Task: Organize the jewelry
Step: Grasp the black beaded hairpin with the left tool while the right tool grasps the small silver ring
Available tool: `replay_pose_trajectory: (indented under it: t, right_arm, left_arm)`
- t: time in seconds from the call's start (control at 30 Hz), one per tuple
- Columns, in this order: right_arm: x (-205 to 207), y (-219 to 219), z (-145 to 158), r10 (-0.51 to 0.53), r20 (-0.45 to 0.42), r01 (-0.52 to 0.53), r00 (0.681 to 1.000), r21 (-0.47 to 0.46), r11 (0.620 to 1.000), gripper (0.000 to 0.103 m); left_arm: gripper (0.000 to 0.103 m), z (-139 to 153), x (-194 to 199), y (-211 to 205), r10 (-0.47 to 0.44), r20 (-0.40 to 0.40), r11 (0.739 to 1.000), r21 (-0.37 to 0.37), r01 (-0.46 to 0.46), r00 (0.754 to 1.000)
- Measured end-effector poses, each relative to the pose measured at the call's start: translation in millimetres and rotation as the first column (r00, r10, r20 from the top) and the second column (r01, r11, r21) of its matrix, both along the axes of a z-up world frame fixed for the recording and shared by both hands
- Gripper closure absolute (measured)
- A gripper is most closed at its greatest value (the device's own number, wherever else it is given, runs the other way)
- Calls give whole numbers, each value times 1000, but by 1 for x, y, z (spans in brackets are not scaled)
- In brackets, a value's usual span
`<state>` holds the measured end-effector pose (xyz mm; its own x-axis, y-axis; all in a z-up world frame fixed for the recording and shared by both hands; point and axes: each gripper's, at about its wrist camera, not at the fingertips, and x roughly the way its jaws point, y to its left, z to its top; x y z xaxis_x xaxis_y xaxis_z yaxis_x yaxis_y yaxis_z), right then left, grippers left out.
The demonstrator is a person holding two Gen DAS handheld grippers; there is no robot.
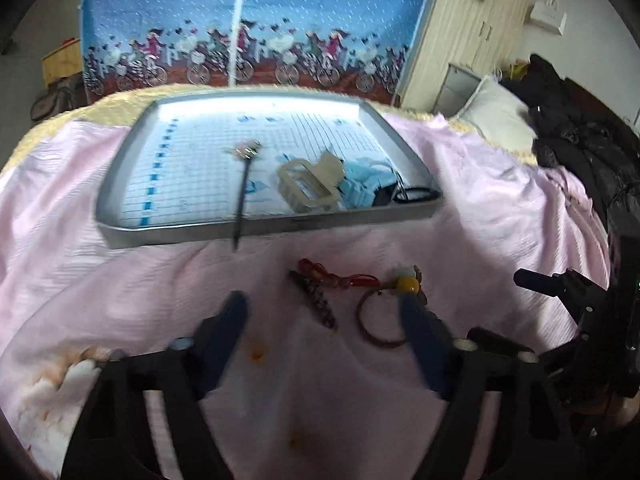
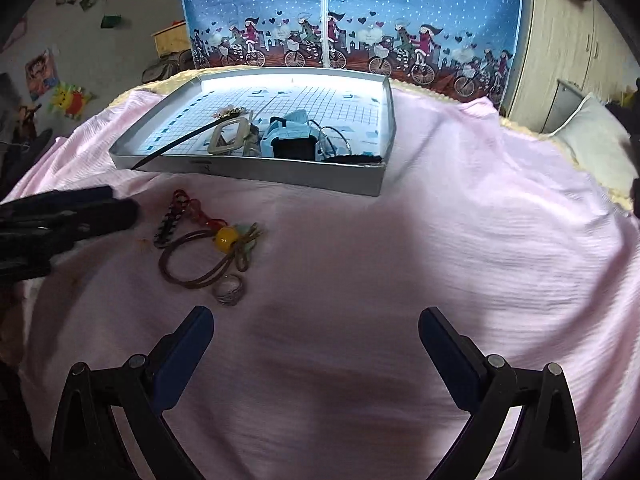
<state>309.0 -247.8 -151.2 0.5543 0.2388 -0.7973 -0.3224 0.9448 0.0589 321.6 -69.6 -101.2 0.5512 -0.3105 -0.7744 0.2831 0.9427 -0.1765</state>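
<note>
the left gripper (image 1: 324,308) hangs released over the dark hair clip (image 1: 316,306), likely lining up a pick. the right gripper (image 2: 316,320) waits spread and empty, since the tray (image 2: 256,170) already holds sorted pieces.

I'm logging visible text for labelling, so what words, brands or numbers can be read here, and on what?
None can be read.
Tray front wall: a small dark mark, too blurred to read.
Tray's grid liner: blue marks, no legible characters.
White box on the far wall: a faint emblem, too small to read.
Wall posters: pictures only, blurred.
</note>
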Motion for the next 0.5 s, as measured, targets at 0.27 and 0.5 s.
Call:
replay_pose_trajectory:
  t: [0.27,0.5]
  right_arm:
    - [3,5,-2,48,-82,-34,995,163,986,35]
    - [3,20,-8,88,-95,-73,992,149,986,49]
  left_arm:
    - [86,-26,22,-8,-30,-92,999,11,31,995]
    - [89,-42,34,-7,-34,-169,998,42,42,985]
